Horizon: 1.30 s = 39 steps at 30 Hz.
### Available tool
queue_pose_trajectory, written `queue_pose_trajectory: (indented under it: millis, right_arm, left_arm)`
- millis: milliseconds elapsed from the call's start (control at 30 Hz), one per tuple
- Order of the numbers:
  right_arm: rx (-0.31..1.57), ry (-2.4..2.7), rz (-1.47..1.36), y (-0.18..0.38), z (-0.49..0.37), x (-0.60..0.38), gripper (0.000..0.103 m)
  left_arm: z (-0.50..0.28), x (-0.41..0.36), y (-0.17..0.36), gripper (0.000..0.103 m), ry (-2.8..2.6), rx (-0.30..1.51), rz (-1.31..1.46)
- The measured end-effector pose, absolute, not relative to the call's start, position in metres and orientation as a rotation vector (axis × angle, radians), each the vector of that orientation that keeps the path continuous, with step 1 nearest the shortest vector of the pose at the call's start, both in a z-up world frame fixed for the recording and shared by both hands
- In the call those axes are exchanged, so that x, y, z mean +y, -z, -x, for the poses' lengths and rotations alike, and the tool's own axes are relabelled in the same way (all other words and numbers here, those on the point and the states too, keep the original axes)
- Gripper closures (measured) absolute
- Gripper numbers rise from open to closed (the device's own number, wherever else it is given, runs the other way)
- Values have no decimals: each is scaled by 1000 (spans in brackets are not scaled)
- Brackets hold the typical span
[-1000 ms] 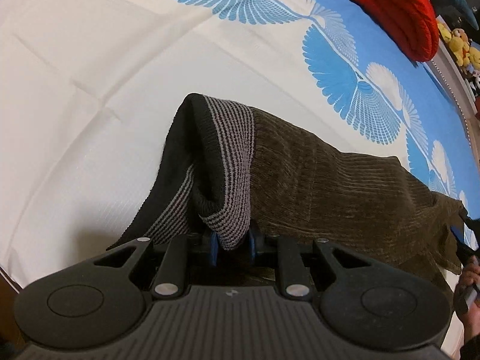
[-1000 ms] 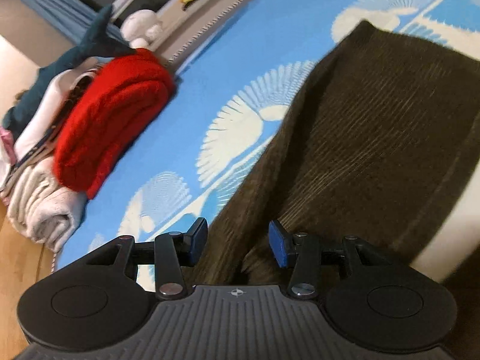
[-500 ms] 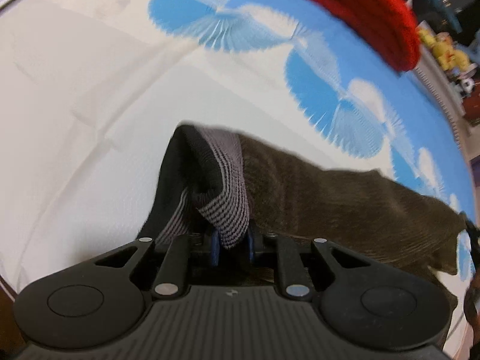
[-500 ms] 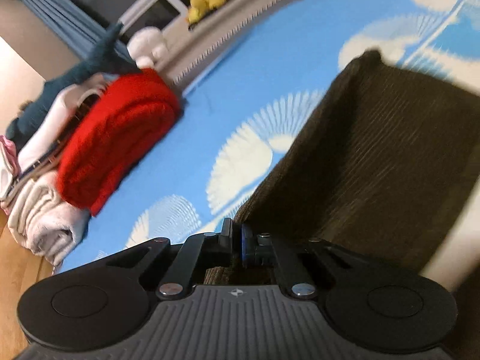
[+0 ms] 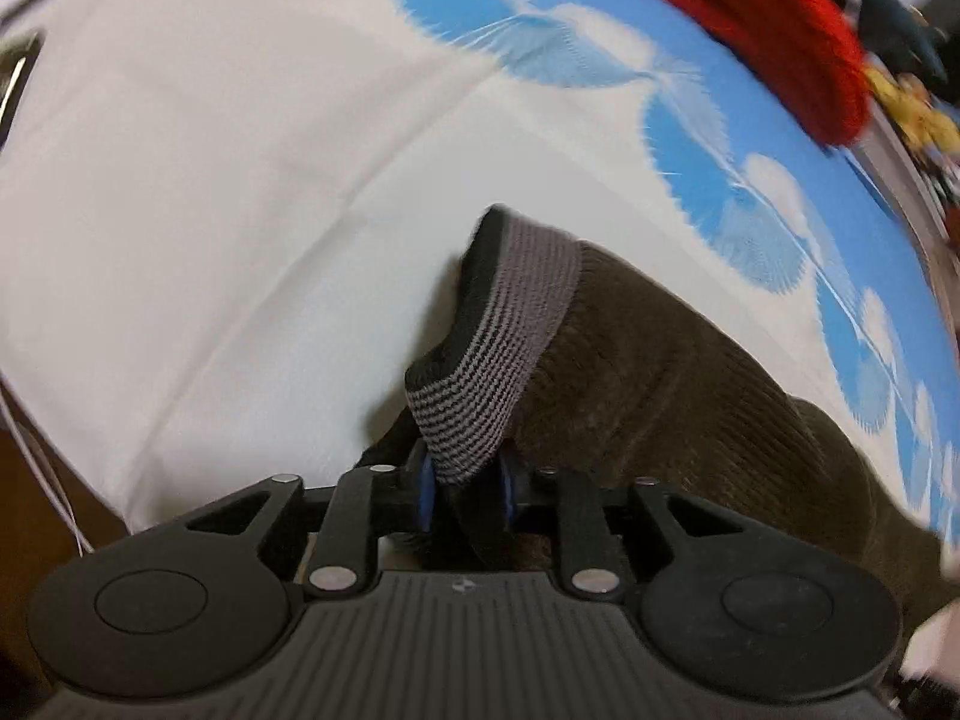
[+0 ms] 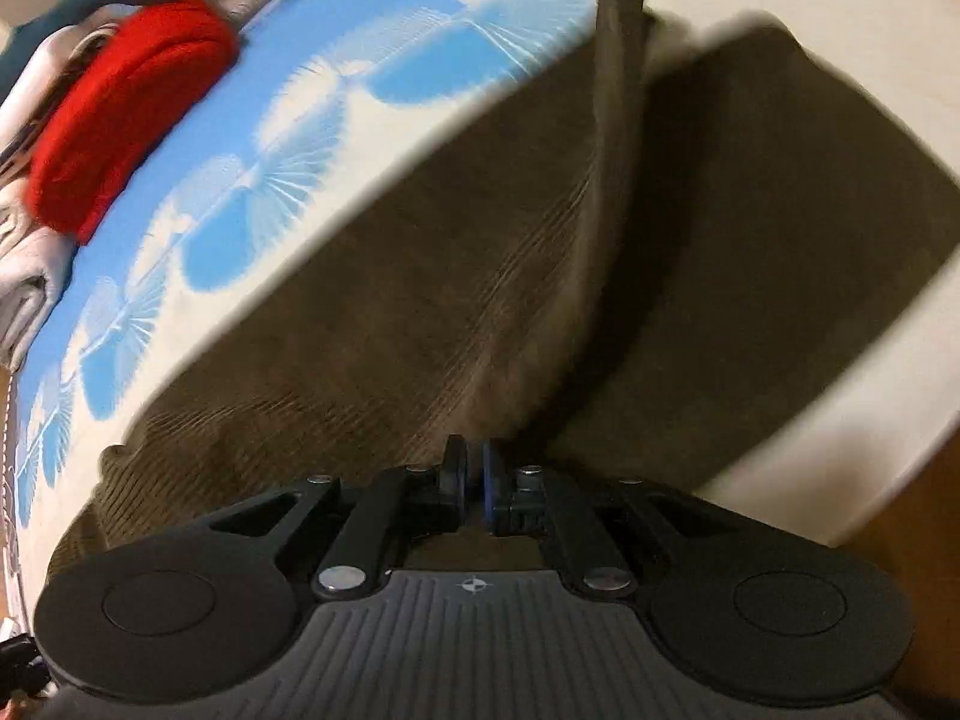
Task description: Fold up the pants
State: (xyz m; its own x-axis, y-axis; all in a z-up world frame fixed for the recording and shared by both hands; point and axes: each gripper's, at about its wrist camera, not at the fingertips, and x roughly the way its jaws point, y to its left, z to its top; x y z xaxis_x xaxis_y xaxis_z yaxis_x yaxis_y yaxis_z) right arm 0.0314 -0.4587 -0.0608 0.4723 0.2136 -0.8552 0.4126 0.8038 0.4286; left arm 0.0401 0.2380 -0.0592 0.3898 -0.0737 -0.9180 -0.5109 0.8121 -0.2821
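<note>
The brown corduroy pants point(image 5: 678, 372) are spread over a bed sheet point(image 5: 210, 210) that is cream on one side and printed with blue fan shapes on the other. In the left wrist view, the striped grey-and-black waistband point(image 5: 498, 354) is pinched between the narrowly set blue pads of the left gripper point(image 5: 465, 492), and it is lifted off the sheet so that the band stands up in a loop above the jaws. The jaws of this gripper have just been opening slightly, yet the waistband is seen clamped between them. In the right wrist view, the right gripper point(image 6: 474, 483) is closed almost completely, and a raised ridge of the brown fabric point(image 6: 606, 192) runs from its jaws up toward the far end of the pants; a thin fold of cloth appears to be caught between the pads, though blur makes the contact hard to judge. The rest of the pants lies flat on the sheet on both sides of that ridge. Beyond the pants, at the far edge of the sheet, a folded red blanket point(image 6: 120, 102) is resting on a pile of pale folded cloth point(image 6: 24, 252).
</note>
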Motion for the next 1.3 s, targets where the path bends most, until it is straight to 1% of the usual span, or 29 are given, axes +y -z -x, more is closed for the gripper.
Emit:
queue_pose_trajectory:
  millis: [67,133,167,200,267,400,533,633,700,800,833,867,900,933,1000,1033,1133,1200,1267,1300]
  right_arm:
    - [1034,171,-621,59,-24,-479,94]
    - [967,216,-684,54,-20,-507,90]
    - [924,242,-733,52,-19,-525,80]
    - [883,287,-774,51,-18,-542,68]
    - [811,394,-821,52,-17,-575,58]
    - [744,535,-931,75,-21,-625,58]
    - [751,573,-1076,106,-34,-656,58]
    - [724,635,-1085,116,-45,-670,58]
    - [695,640,-1081,123,-47,-677,58]
    - [700,618,-1040,128,-59,-680,59]
    - [714,614,-995,127,-69,-676,61]
    - [727,625,-944,125,-76,-674,80]
    - [740,636,-903,121,-80,-672,90]
    - [732,639,-898,117,-83,-672,90]
    - [668,609,-921,97,-86,-670,92]
    - [625,577,-919,85,-88,-668,92]
    - [405,400,-867,31,-86,-655,92]
    - [246,361,-848,-5,-66,-648,92]
    - [136,414,-864,-23,-37,-650,93]
    - [129,471,-846,-25,-24,-652,93]
  left_arm:
    - [-40,241,60,76,-313,1140,641]
    - [-43,241,64,67,-318,1145,677]
    - [-44,241,66,65,-319,1150,689]
    - [-45,241,69,60,-324,1159,699]
    - [-48,241,72,59,-330,1162,707]
    - [-49,238,74,53,-330,1166,694]
    - [-56,236,77,51,-341,1173,686]
    - [-61,234,78,47,-345,1176,671]
    - [-63,231,78,47,-342,1178,652]
    - [-67,230,80,47,-338,1184,626]
    - [-68,230,81,50,-339,1186,616]
    - [-69,230,81,53,-339,1186,606]
    - [-70,229,80,61,-336,1183,590]
    - [-71,228,79,72,-330,1177,582]
    - [-73,228,75,80,-319,1158,578]
    - [-73,228,71,82,-317,1140,582]
    - [-68,234,55,85,-297,1018,640]
    - [-63,237,44,85,-271,943,664]
    - [-58,238,41,85,-255,928,679]
    - [-56,238,44,85,-244,946,686]
